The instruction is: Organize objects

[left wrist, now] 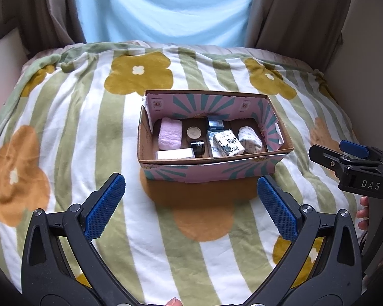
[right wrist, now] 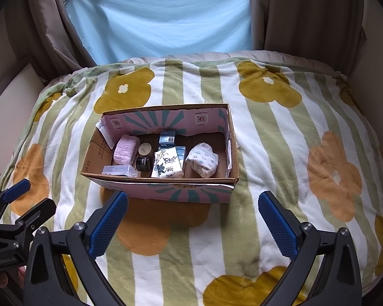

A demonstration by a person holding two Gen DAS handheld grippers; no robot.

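An open cardboard box [left wrist: 217, 170] [right wrist: 166, 191] with a pink and teal printed lining stands on the flowered blanket. Inside lie a pink towel [left wrist: 169, 134] [right wrist: 125, 150], a round cream lid [left wrist: 193, 132], a black jar [left wrist: 198, 147] [right wrist: 143, 163], a white flat case [left wrist: 175, 154] [right wrist: 120, 170], a printed tissue pack [left wrist: 228, 142] [right wrist: 167, 165], a blue carton [left wrist: 215, 122] [right wrist: 167, 136] and a rolled patterned cloth [left wrist: 249, 139] [right wrist: 203, 159]. My left gripper [left wrist: 191, 206] is open and empty, just in front of the box. My right gripper [right wrist: 192, 224] is open and empty, in front of the box; it also shows in the left wrist view [left wrist: 344, 153].
The striped blanket [left wrist: 76, 127] [right wrist: 280, 153] with yellow and orange flowers covers a bed. A light blue sheet [left wrist: 166, 7] and brown curtains [left wrist: 293, 12] hang behind it. The left gripper shows at the lower left of the right wrist view [right wrist: 18, 204].
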